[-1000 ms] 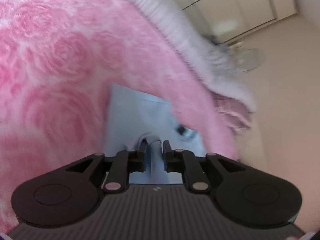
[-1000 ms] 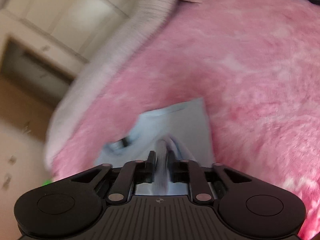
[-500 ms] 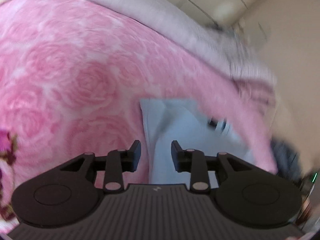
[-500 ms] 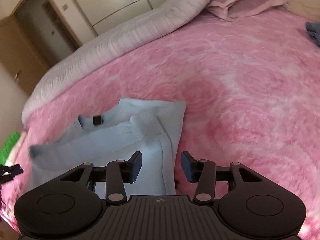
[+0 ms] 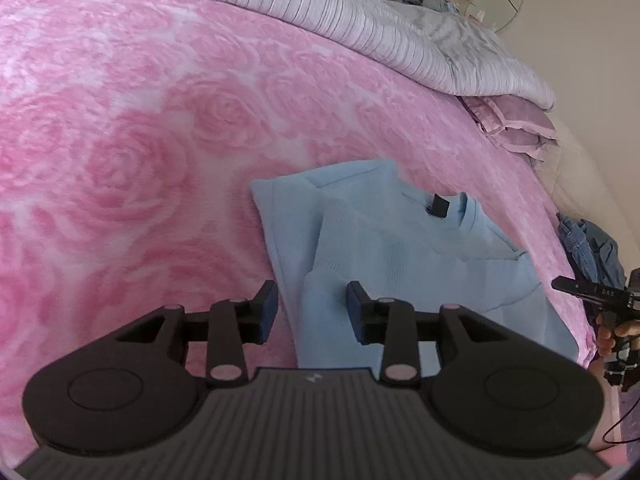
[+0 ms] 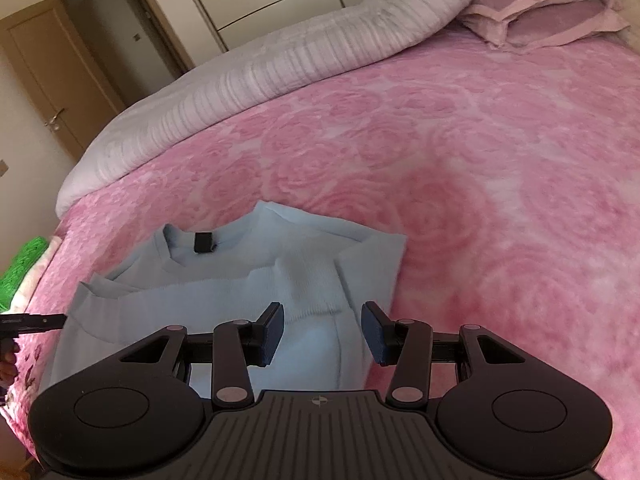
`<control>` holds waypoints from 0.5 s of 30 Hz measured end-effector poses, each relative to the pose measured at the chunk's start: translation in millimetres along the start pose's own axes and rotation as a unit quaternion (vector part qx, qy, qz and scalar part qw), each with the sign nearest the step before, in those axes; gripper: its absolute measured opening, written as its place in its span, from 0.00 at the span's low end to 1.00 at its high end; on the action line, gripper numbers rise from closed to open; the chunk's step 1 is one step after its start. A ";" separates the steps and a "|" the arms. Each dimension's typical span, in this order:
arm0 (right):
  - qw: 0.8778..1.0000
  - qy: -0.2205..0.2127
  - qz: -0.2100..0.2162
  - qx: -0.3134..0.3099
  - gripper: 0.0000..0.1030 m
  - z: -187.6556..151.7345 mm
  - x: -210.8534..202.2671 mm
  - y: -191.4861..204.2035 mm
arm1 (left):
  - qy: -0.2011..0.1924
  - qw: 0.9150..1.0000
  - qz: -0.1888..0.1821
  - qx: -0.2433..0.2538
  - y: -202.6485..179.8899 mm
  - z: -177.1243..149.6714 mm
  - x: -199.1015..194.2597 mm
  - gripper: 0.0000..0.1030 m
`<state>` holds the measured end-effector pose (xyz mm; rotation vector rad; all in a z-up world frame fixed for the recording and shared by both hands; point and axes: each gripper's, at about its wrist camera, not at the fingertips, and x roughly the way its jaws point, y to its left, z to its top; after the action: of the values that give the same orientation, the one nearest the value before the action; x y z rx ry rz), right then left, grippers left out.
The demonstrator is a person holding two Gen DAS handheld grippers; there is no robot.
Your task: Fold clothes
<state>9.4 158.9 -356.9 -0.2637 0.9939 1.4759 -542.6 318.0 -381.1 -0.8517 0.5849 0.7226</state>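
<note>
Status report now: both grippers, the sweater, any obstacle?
Left gripper open, empty. Right gripper open, empty. Light blue knit sweater lies partly folded on pink rose-patterned blanket, black neck label showing. Nothing in the way.

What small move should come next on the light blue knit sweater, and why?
Probably lower both open grippers, left and right, to the light blue knit sweater's near hem and pinch it; sleeves already lie folded inward, so only the bottom-to-collar fold seems left.

sweater (image 5: 400,256) lies on blanket (image 5: 140,140), lower centre of frame | rolled duvet (image 5: 360,28) behind it along bed's far edge | pillows (image 6: 548,12) upper right in right view | denim garment (image 5: 592,252) at right edge
</note>
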 end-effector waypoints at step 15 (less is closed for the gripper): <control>0.999 0.019 0.031 0.018 0.40 -0.7 30.6 -22.1 | -0.010 1.000 -0.001 0.011 -4.4 -5.6 10.8 0.16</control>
<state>22.9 176.6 -387.4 -0.2385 1.0667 1.5133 -533.5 314.9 -389.7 -0.8239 0.5728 0.7212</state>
